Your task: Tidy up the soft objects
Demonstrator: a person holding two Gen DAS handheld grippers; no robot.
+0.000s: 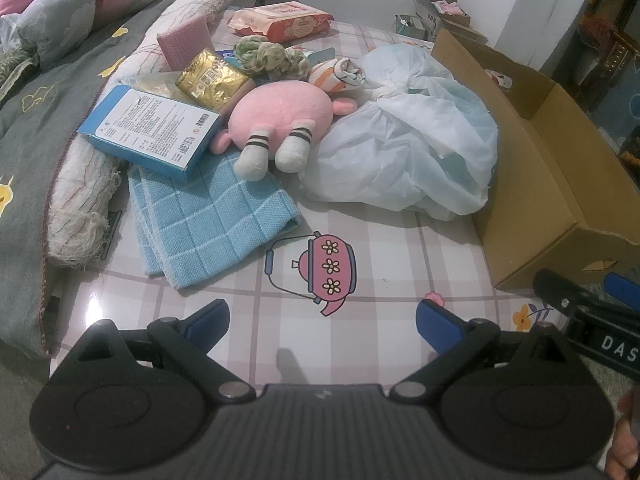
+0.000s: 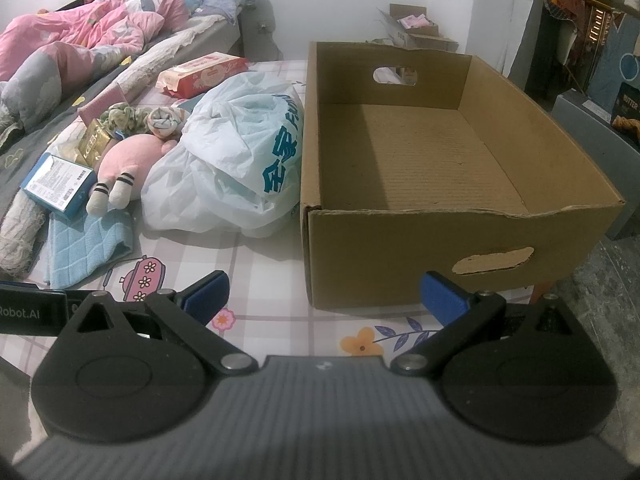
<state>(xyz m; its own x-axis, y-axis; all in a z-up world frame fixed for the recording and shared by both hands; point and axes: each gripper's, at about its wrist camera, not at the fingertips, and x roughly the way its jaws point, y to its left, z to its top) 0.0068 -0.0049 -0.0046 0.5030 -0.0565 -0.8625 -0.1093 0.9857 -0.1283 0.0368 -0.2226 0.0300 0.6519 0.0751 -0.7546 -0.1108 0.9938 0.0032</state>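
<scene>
A pink plush toy (image 1: 280, 114) with striped feet lies on the table, its feet on a folded blue cloth (image 1: 208, 220). Behind it sit a green scrunchie (image 1: 256, 54) and a rolled sock bundle (image 1: 340, 74). A tied white plastic bag (image 1: 408, 136) lies to the right of the toy, against an empty cardboard box (image 2: 420, 160). My left gripper (image 1: 322, 320) hovers open over the table, short of the cloth. My right gripper (image 2: 324, 298) is open too, in front of the box's near left corner. The plush toy (image 2: 128, 160) and bag (image 2: 236, 148) show left of the box.
A blue carton (image 1: 152, 130), a gold packet (image 1: 212, 80), a pink sponge (image 1: 184, 42) and a wipes pack (image 1: 280, 20) lie among the soft things. A bed with a grey blanket (image 1: 36, 128) borders the table's left side; a person lies under pink bedding (image 2: 80, 36).
</scene>
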